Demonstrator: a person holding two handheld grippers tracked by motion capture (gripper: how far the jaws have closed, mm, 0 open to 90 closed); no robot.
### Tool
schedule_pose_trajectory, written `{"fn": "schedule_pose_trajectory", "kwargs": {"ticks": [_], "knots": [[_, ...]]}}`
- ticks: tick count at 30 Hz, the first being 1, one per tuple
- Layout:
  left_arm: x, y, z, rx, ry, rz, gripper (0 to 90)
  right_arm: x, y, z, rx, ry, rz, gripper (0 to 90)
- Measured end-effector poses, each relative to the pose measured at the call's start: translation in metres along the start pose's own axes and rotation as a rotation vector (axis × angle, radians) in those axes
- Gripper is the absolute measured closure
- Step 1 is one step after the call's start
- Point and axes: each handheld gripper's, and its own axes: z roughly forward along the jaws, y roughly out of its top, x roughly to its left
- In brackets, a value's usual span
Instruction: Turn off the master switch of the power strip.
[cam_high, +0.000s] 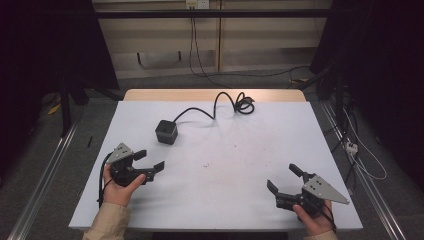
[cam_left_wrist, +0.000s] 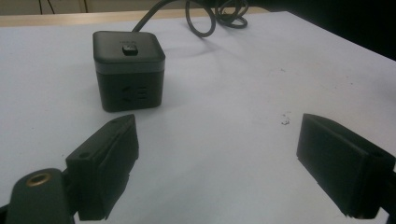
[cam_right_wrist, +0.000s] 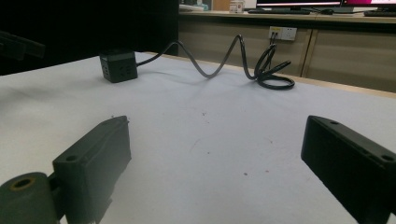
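Jaws apart on both sides: my left gripper (cam_high: 148, 160) sits low over the near-left part of the white bench (cam_high: 225, 190), its 2 black jaws spread wide with only bare surface between them. Just ahead of it, close but not touching, stands the black cube power strip (cam_high: 166, 132), upright on the bench with its button facing up; in the left gripper view the cube (cam_left_wrist: 129, 70) sits a little left of the gap between my jaws. Its black cable (cam_high: 220, 102) runs off toward the far edge and ends in a loose coil (cam_high: 244, 105). My right gripper (cam_high: 284, 179) rests at the near-right corner, well apart from the cube, jaws likewise wide and holding nothing. In the right gripper view the cube (cam_right_wrist: 118, 66) shows far off at upper left, the cable (cam_right_wrist: 219, 63) snaking away to the right.
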Motion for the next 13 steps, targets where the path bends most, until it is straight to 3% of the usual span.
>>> {"fn": "schedule_pose_trajectory", "kwargs": {"ticks": [13], "knots": [[-0.002, -0.015, -0.010, 0.009, 0.000, 0.015, 9.9, -0.001, -0.001, 0.001, 0.006, 0.003, 0.004, 7.4]]}}
